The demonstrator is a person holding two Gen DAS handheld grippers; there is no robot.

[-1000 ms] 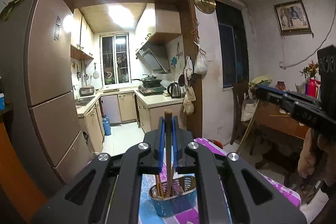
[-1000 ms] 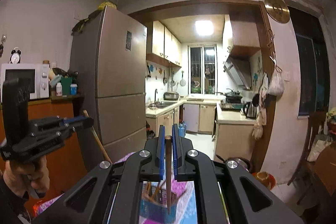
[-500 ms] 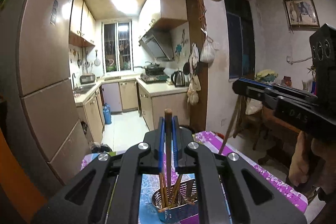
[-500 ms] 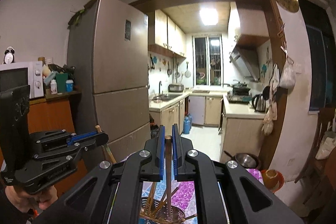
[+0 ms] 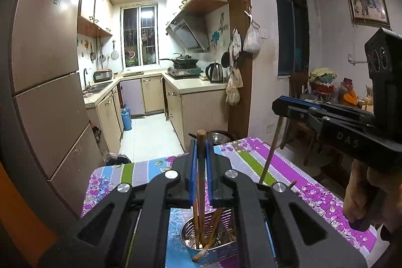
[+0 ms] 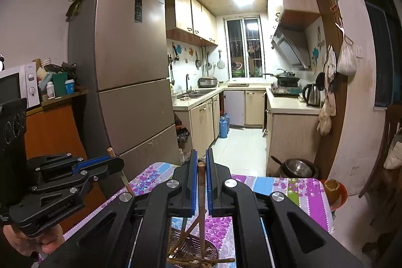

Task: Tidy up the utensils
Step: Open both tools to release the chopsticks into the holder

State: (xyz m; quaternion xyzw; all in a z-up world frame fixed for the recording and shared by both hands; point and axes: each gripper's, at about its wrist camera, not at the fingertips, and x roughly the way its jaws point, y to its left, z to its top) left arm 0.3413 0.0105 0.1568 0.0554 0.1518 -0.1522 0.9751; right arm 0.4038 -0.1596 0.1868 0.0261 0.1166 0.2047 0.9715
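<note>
Both grippers are clamped shut, each on a single wooden chopstick held near its upper end. The left gripper (image 5: 201, 160) holds its chopstick (image 5: 201, 167) roughly upright, the lower end reaching down into the metal basket (image 5: 208, 243) at 6 o'clock in the left wrist view. The right gripper (image 6: 201, 167) holds its own chopstick (image 6: 201, 205) likewise, tip down among the sticks already lying in the same basket (image 6: 193, 248) at 6 o'clock of its view. Compared with a second ago, both hands have come lower and further over the worktop (image 5: 289, 167): the flowered cloth now fills more of each view and the basket sits closer under the fingers (in the earlier pictures it lay smaller and further beneath). The grip on either chopstick has not altered. Several chopsticks already stand or lean in the basket, one lying across its rim. In my judgement, both sticks are now placed for release, and opening the jaws should drop them in; the risk is a stick catching on those leaning inside and tipping out over the rim.
</note>
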